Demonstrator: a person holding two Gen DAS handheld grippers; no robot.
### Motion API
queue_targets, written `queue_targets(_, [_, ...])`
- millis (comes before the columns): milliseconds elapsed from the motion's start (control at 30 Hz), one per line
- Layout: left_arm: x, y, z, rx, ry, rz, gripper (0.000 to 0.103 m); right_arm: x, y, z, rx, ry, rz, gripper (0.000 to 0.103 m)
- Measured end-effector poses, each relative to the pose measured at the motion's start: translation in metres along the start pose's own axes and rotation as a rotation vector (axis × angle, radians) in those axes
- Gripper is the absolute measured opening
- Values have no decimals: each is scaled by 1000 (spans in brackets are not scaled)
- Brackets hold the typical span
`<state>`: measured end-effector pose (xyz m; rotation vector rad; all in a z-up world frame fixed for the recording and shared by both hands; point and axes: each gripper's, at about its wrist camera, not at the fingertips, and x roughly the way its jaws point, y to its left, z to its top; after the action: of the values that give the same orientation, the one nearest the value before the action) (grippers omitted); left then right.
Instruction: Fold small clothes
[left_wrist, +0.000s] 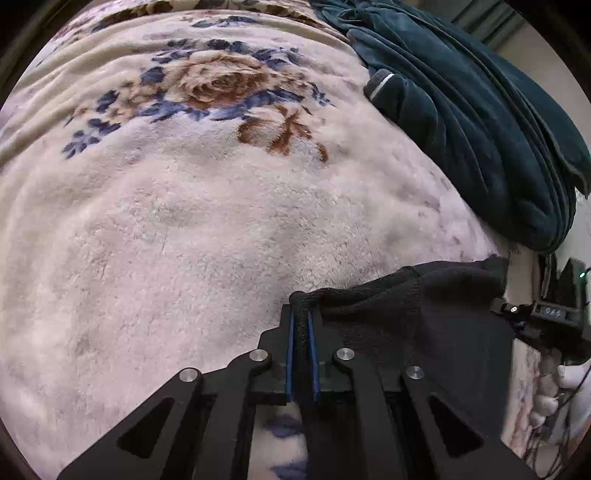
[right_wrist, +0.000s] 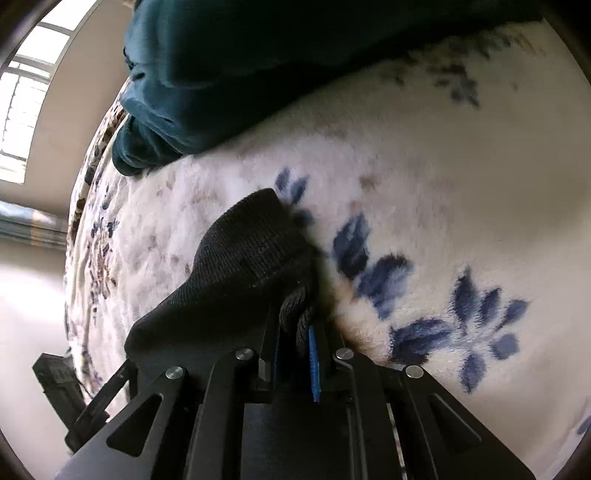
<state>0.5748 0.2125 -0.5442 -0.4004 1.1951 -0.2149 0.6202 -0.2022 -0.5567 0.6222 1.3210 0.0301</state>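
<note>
A small black knit garment (left_wrist: 417, 314) hangs between both grippers above a fluffy cream blanket with blue and brown flowers (left_wrist: 184, 221). My left gripper (left_wrist: 301, 314) is shut on one edge of the garment, with the cloth pinched between its blue pads. The garment stretches right toward the other gripper (left_wrist: 535, 317), seen at the right edge. In the right wrist view my right gripper (right_wrist: 299, 325) is shut on a bunched edge of the same garment (right_wrist: 243, 258), which drapes to the left over the blanket (right_wrist: 443, 184).
A dark teal plush blanket (left_wrist: 480, 110) lies heaped along the far right of the bed; it also shows in the right wrist view (right_wrist: 221, 74). A window (right_wrist: 22, 99) and wall are at the left. The bed edge lies beyond the garment.
</note>
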Motion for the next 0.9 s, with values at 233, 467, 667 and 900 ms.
queue_targets(233, [-48, 19, -63, -149, 115, -194, 37, -46, 4, -64, -86, 88, 73, 64])
queue_targets(467, [-55, 5, -118, -76, 73, -109, 5, -33, -19, -168, -76, 279, -65, 54])
queue_targets(667, [-41, 13, -106, -63, 97, -76, 7, -34, -25, -178, -35, 214, -88, 20])
queue_targets(900, [-97, 5, -133, -57, 97, -100, 47, -73, -26, -191, -25, 261, -18, 59])
